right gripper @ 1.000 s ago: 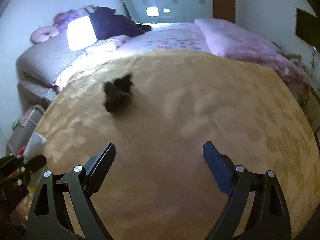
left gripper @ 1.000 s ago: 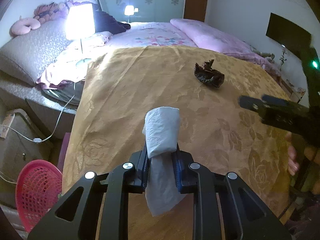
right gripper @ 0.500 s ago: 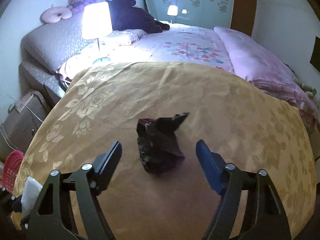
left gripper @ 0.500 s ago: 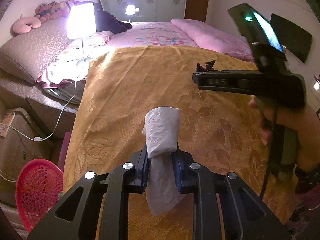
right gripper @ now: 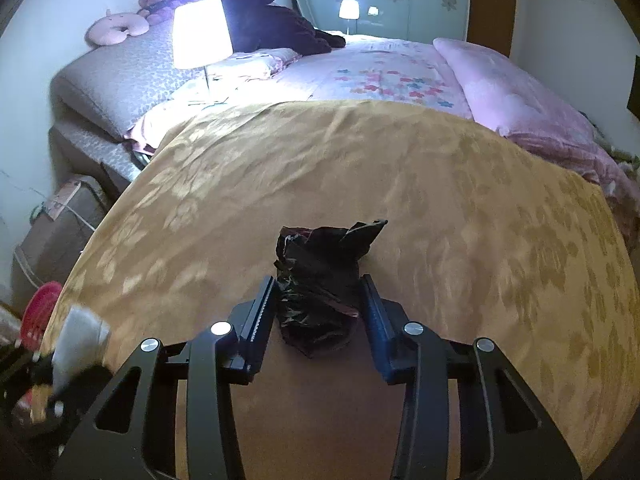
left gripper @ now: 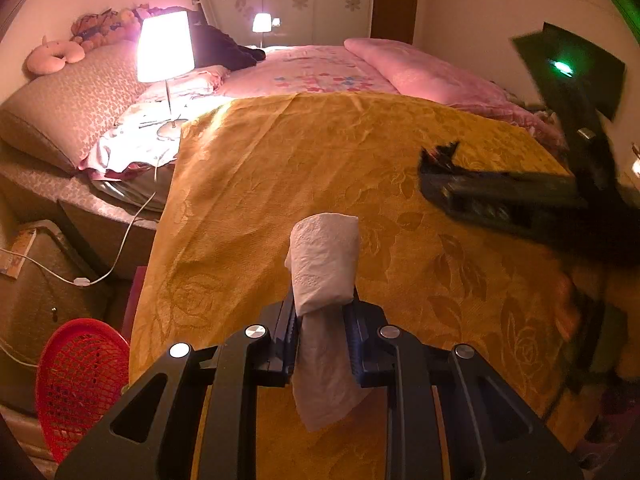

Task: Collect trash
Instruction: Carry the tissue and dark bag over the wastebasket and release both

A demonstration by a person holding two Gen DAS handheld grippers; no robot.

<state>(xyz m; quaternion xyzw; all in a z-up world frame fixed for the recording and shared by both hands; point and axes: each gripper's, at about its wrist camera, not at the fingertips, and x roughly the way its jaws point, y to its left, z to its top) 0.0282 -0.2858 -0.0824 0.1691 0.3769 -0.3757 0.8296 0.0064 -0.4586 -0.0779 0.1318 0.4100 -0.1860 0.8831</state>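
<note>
My left gripper [left gripper: 322,312] is shut on a rolled white tissue [left gripper: 324,256], which sticks up above the fingers and hangs down below them, over the gold bedspread [left gripper: 300,160]. In the right wrist view a crumpled black wrapper [right gripper: 320,264] lies on the bedspread between the pads of my right gripper [right gripper: 320,296]. The jaws are closing and both pads press on its sides. From the left wrist view the right gripper [left gripper: 432,184] reaches in from the right, blurred, with the wrapper's tip [left gripper: 440,152] showing above it.
A red mesh basket [left gripper: 80,380] stands on the floor by the bed's left corner. A lit lamp [left gripper: 164,46] and its cable [left gripper: 120,248] sit at the left edge of the bed. Pink bedding [left gripper: 420,76] and pillows lie beyond the bedspread.
My right gripper moved over to the black wrapper, straddled it and closed from wide open onto it. The left gripper kept still, holding the tissue.
</note>
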